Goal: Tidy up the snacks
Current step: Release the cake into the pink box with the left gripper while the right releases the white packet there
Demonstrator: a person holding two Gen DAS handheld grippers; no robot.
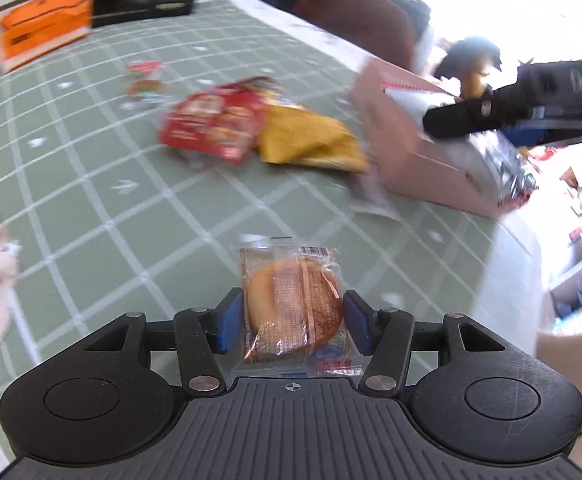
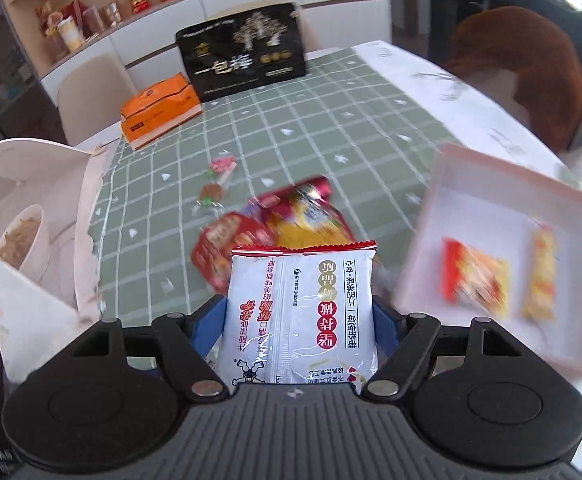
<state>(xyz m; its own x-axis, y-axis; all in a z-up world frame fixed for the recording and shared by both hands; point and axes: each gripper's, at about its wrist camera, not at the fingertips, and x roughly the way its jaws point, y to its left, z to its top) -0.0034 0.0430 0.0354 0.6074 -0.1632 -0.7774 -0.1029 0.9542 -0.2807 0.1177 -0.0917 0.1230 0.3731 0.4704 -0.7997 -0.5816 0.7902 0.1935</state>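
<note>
We find the left gripper (image 1: 293,322) holding a round golden cake (image 1: 294,309) sealed in clear, crinkled film; its blue pads press the wrapper's two sides, and the packet stands upright between them above the table. The right gripper (image 2: 301,320) clamps a flat, glossy white sachet (image 2: 301,312) with a red serrated top edge, the pads bearing on both long sides, the packet reaching back to the gripper body. On the green checked tablecloth (image 2: 311,120) lie a red foil pack (image 1: 211,126) and, touching it, a yellow pack (image 1: 311,140), both blurred. A pink square box (image 2: 503,184) with low walls sits at the right, two wrapped snacks (image 2: 475,276) inside. An orange carton (image 2: 159,110) and a black bag (image 2: 247,52) stand farther back.
</note>
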